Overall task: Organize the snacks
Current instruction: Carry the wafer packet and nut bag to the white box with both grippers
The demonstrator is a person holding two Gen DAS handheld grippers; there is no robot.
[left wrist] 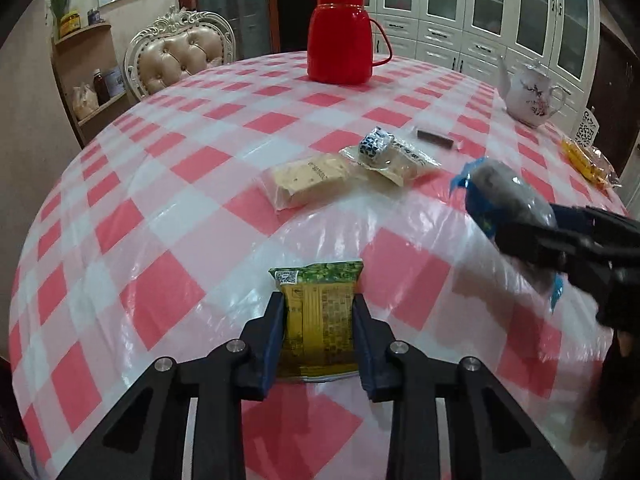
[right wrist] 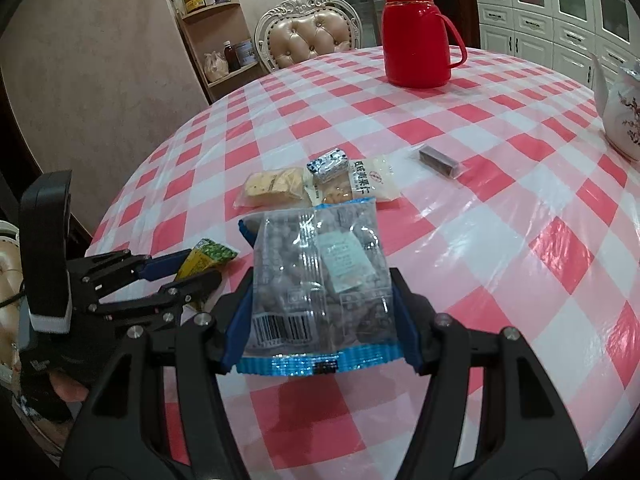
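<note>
Checked tablecloth (left wrist: 168, 216), red thermos (left wrist: 340, 32), tufted chair (left wrist: 180, 56), white cabinets (left wrist: 480, 4).

A round table (left wrist: 168, 184) wears a pink and white checked cloth. At its far side stands 1 tufted chair (left wrist: 182, 56). A wooden shelf (left wrist: 86, 76) sits in the far left corner by a tan wall (right wrist: 92, 80). White cabinets (left wrist: 480, 12) fill the far right.
</note>
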